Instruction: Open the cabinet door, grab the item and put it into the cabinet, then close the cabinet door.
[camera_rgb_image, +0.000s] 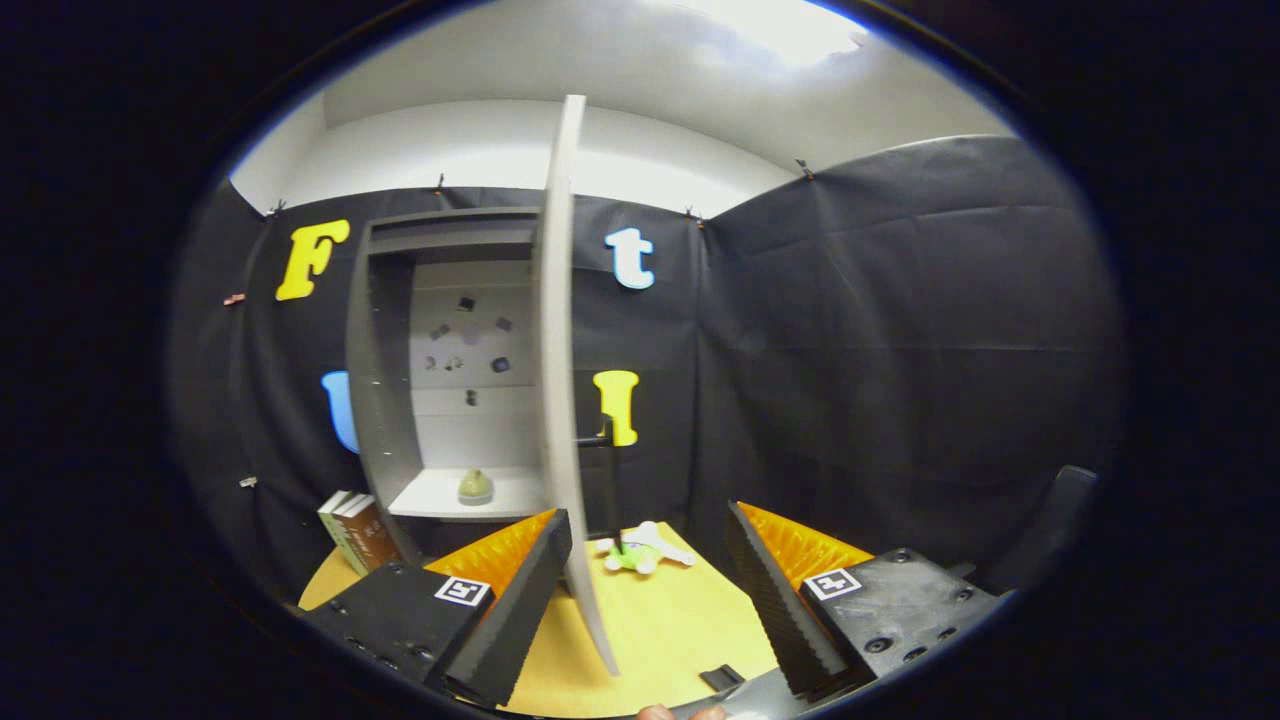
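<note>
Cabinet (385, 400) first: it stands upright on the wooden table (660, 630) against the booth's black wall, grey outside with a pale back panel, and every place below is given relative to it. Its long axis runs straight up and down, and its open front faces you and your gripper. Cabinet door (556, 380) is swung open on the cabinet's right side, seen almost edge-on, so it reads as one tall thin slab running from above the cabinet's top down to the table between your fingers. A dark bar handle (606, 480) sticks out from the door's right face, low down.

To the lower left of the cabinet, a few books (352, 532) lean together on the table. Your gripper (650, 600) sits in front of the cabinet with its fingers spread wide apart, holding nothing; the left finger is just beside the door's lower edge, the right finger well clear of it.

On the cabinet's bottom shelf sits a small rounded yellow-green item (475, 486), upright. To the right of the cabinet, past the door, a small white and green toy (640, 552) lies flat on the table, its long axis running left to right.
</note>
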